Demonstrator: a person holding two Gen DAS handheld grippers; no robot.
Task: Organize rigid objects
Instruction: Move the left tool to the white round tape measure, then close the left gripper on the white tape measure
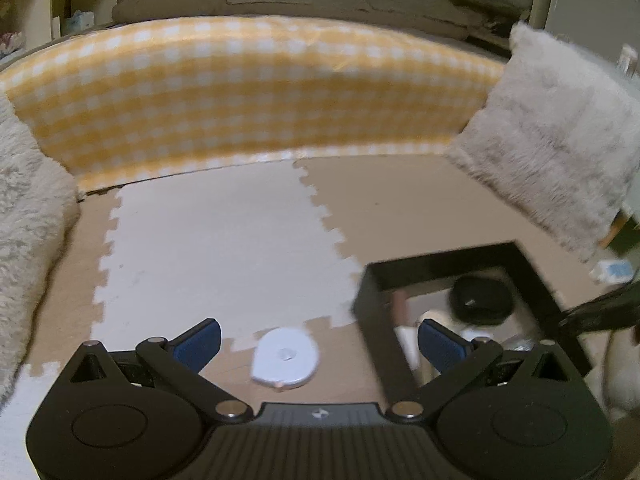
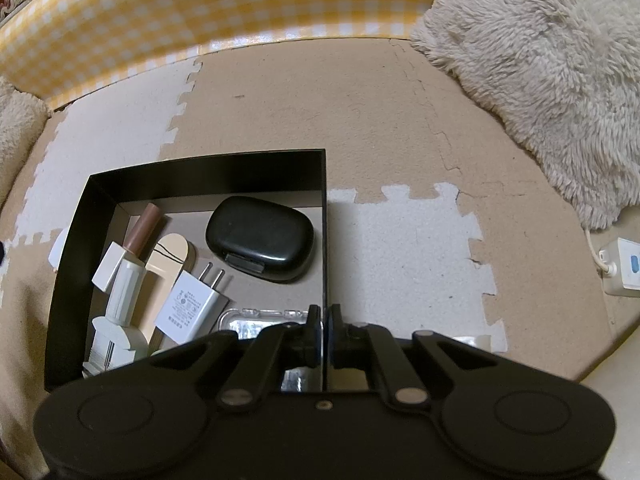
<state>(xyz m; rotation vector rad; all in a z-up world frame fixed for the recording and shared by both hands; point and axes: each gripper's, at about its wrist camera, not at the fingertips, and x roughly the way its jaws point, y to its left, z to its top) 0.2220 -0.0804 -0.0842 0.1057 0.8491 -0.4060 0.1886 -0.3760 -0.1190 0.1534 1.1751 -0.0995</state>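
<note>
1. Left wrist view: the left gripper hovers with jaws spread wide and empty; the white round tape measure lies on the foam mat right between its fingertips.
2. Judgement: lower squarely, close across the smooth disc's flat sides, not its curved edge.
3. The right gripper is pinched tight on the black box wall, steadying it.
4. Inside sit a glossy black case and a white charger plug, both hard plastic.

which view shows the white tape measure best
The left wrist view. The round white tape measure lies whole on the foam mat between the open left gripper's fingers, slightly blurred. The right wrist view shows at most a white sliver beyond the black box's left wall, too little to identify.
</note>
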